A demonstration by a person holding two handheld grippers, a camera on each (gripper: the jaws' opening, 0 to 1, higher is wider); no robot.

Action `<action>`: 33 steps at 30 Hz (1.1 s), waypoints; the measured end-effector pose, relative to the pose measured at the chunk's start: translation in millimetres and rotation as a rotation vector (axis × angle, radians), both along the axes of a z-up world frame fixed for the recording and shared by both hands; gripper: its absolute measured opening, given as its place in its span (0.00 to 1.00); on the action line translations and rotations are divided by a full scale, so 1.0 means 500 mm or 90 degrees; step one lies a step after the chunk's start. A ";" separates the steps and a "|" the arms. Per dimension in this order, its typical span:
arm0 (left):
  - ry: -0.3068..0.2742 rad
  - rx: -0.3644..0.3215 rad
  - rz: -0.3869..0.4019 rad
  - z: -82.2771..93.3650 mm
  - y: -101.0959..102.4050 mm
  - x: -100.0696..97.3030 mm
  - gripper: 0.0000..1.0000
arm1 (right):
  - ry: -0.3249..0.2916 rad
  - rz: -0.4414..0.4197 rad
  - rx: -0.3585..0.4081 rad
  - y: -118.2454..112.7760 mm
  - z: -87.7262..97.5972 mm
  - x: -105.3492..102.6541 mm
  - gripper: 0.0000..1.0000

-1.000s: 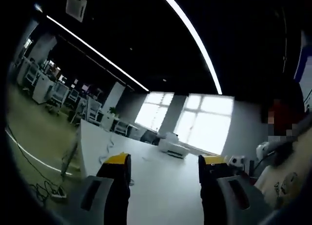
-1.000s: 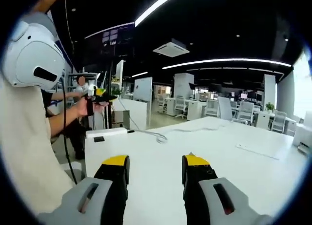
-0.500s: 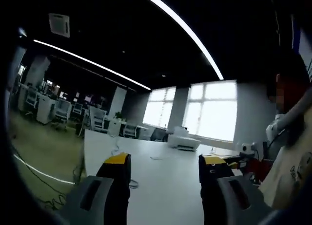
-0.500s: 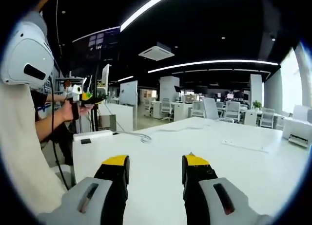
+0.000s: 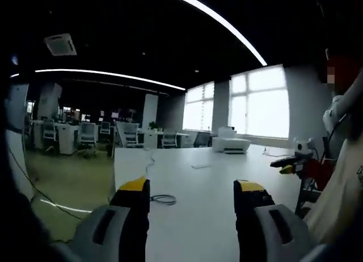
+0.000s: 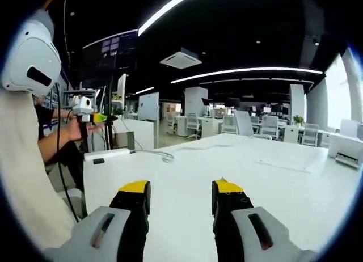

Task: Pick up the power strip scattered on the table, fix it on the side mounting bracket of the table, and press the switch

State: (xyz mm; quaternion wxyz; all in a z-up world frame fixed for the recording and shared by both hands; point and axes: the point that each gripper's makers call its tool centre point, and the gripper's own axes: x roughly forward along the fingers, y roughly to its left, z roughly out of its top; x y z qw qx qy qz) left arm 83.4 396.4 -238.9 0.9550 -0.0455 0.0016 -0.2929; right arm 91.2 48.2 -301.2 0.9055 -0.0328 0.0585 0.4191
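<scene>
Two grippers hover over a white table (image 6: pixel 272 182), jaws of both the left gripper (image 5: pixel 191 195) and right gripper (image 6: pixel 178 195) apart and empty. White power strip (image 6: pixel 106 155) lies at ten o'clock on the table's far corner, its cable (image 6: pixel 161 155) trailing rightward.

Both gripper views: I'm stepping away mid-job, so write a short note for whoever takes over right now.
Left gripper: open, holding nothing, above the white table.
Right gripper: open, holding nothing, over the same table.
White power strip: lies at the table's far edge in the right gripper view, its grey cable trailing beside it.
Done: nothing yet.
Left: pick up the strip, fix it on the side bracket, press the switch.
</scene>
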 end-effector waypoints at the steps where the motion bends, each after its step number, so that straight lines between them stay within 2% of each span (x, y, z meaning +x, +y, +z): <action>1: -0.001 -0.001 0.001 -0.004 -0.001 0.002 0.64 | 0.000 -0.002 0.005 -0.002 -0.004 0.001 0.39; 8: -0.016 -0.013 0.018 -0.020 0.003 0.007 0.64 | 0.009 -0.012 0.017 -0.016 -0.017 -0.002 0.39; 12: -0.037 -0.038 0.033 -0.019 0.007 0.000 0.64 | 0.003 -0.021 0.026 -0.025 -0.019 -0.004 0.39; 16: -0.045 -0.039 0.035 -0.025 0.003 -0.005 0.63 | -0.003 -0.029 0.023 -0.028 -0.027 -0.002 0.39; 20: -0.053 -0.007 0.045 -0.045 -0.005 -0.010 0.63 | 0.001 -0.028 0.017 -0.026 -0.041 -0.003 0.40; 26: -0.028 0.025 0.050 -0.074 -0.018 -0.018 0.64 | 0.009 -0.022 0.031 -0.021 -0.051 -0.010 0.40; 33: -0.020 0.040 0.050 -0.082 -0.018 -0.023 0.64 | 0.012 -0.029 0.024 -0.025 -0.061 -0.010 0.39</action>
